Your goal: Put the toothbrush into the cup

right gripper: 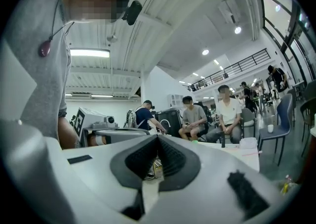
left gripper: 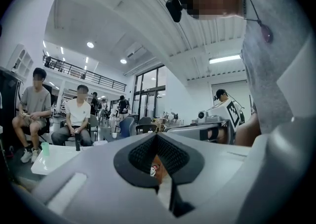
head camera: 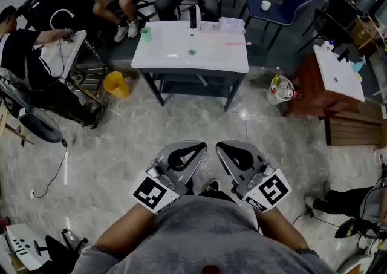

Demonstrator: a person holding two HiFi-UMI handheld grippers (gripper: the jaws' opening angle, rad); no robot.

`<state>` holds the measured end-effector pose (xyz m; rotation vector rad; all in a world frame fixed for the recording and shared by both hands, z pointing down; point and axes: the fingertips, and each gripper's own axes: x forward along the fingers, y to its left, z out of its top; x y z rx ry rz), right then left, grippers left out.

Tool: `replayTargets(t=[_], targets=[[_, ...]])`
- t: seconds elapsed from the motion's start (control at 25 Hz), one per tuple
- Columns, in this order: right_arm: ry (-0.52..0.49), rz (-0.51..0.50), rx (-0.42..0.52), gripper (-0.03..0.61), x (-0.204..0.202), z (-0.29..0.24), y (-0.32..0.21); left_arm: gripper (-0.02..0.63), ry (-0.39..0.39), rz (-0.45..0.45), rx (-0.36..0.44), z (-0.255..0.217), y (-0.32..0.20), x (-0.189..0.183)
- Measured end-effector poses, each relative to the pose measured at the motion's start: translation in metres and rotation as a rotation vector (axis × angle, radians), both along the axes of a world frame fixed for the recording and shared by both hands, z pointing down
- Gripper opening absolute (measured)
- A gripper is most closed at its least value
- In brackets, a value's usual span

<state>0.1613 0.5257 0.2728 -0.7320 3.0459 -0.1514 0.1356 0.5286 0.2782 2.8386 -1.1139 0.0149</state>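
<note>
Fingers (head camera: 196, 149) (closed, empty) well apart from toothbrush (head camera: 234, 43)

Dim head view, bright ceiling lights, fisheye edges

Head view looks steeply down; both gripper views face level, all seemingly sharing the far table (head camera: 175, 49).

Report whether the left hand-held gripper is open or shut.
Shut: on the left hand-held gripper the jaws meet at the tips, nothing between.
</note>
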Motion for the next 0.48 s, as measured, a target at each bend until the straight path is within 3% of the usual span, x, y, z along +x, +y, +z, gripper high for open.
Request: replayTargets(t=[0.16,0.48], targets=[[0.008,0.017,-0.011,0.014,-0.026,0.004,-0.024,0.008,0.007,0.03,0.04,-0.002,-0.026,-0.022],[0.036,0.095,0.023,0.014,-0.065,-0.001,-0.071,0.008,0.016,0.084,-0.016,0.004,-0.076,-0.061]])
